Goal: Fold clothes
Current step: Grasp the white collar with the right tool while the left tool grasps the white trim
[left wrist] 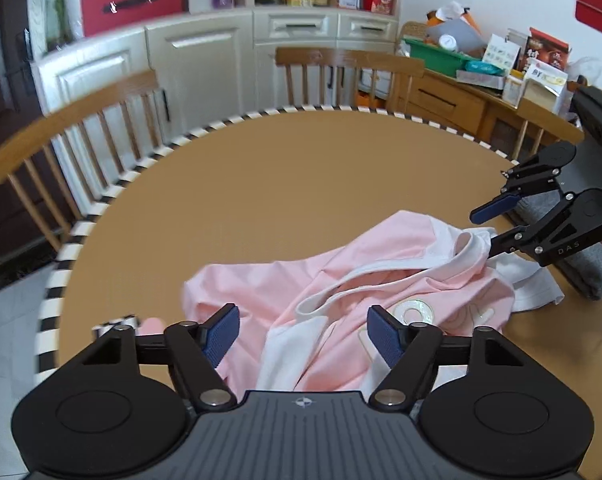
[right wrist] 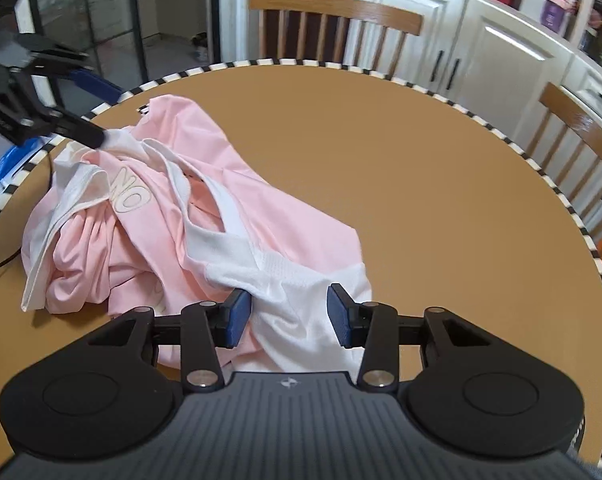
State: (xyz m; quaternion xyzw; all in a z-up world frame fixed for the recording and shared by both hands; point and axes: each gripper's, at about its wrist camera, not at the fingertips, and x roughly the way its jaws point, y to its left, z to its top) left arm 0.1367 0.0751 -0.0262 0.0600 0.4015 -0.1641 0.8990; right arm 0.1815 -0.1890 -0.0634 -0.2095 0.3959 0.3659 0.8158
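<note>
The pink-and-white T-shirt (right wrist: 205,216) lies crumpled near the round tabletop's (right wrist: 421,184) striped edge, no fold made yet. Left gripper (left wrist: 304,336) and right gripper (right wrist: 289,312) both stand parted over fabric, gripping nothing.

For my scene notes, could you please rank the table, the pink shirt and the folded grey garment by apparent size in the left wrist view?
1. table
2. pink shirt
3. folded grey garment, partly hidden by the right gripper, so its full size is unsure

Pink garment (left wrist: 341,280) with white trim and pale lettering: crumpled, unfolded, heaped on the table. It lies directly ahead of the left claw (left wrist: 303,336); its white section sits between the right claw (right wrist: 289,314) fingers.
</note>
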